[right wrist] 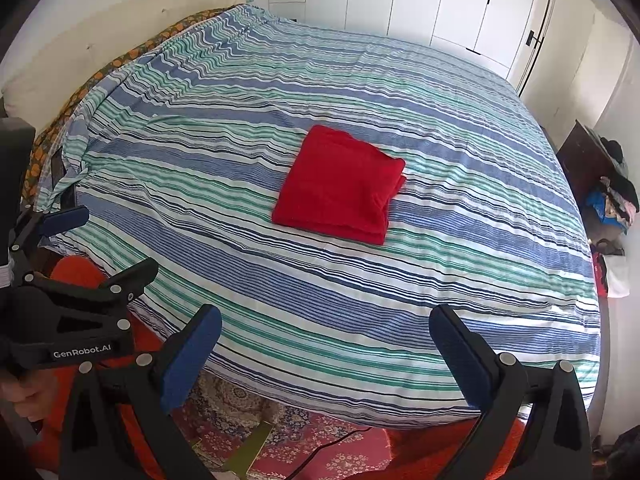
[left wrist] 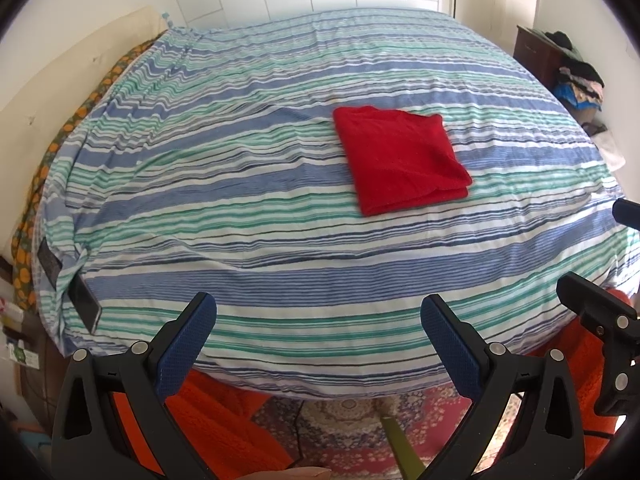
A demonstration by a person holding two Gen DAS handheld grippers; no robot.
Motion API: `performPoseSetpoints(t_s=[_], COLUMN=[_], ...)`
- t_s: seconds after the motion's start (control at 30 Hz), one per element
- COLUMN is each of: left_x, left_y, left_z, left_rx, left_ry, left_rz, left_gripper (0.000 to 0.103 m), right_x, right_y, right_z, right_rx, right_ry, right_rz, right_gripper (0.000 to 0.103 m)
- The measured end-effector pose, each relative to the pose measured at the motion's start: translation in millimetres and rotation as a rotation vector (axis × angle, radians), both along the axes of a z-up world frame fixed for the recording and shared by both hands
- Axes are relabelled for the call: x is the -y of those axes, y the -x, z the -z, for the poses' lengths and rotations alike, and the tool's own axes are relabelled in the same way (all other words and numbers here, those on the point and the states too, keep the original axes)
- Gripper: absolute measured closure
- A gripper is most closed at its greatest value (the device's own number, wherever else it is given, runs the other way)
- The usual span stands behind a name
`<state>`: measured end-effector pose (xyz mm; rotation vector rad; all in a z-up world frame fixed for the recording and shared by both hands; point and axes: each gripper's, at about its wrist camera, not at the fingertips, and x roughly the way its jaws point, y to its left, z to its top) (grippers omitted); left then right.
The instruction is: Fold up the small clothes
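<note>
A red garment [left wrist: 402, 156] lies folded into a flat square on the striped bed [left wrist: 240, 208]; it also shows in the right wrist view [right wrist: 340, 186]. My left gripper [left wrist: 318, 312] is open and empty, held over the bed's near edge, well short of the garment. My right gripper [right wrist: 326, 322] is open and empty, also back at the near edge. The left gripper shows at the left of the right wrist view [right wrist: 108, 244], and part of the right gripper [left wrist: 592, 312] at the right of the left wrist view.
White wardrobe doors [right wrist: 440, 4] stand behind the bed. A dark dresser with piled clothes [right wrist: 608, 184] is at the right. A cream headboard [right wrist: 100, 40] is at the left. A patterned rug [right wrist: 320, 452] and orange fabric [left wrist: 224, 424] lie below the bed's near edge.
</note>
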<state>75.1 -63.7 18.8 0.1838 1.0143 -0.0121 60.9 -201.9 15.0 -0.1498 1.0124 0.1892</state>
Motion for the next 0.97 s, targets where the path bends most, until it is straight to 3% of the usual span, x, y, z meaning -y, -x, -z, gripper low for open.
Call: performPoseSetpoints(t_s=[0.67,0.97], left_x=[7,2], left_y=[2,4], left_z=[-9,-10], left_rx=[0.037,0.052], left_ry=[-0.029,0.016], left_rz=[-0.002,-0.010], left_gripper=[0.001,0.001], right_x=[9,5], right_y=[1,-1], right_z=[0,0], right_rx=[-0.004,-0.008], right_ry=[-0.012,-0.009], right_rz=[0.025,0.015], right_gripper=[0.001,0.001])
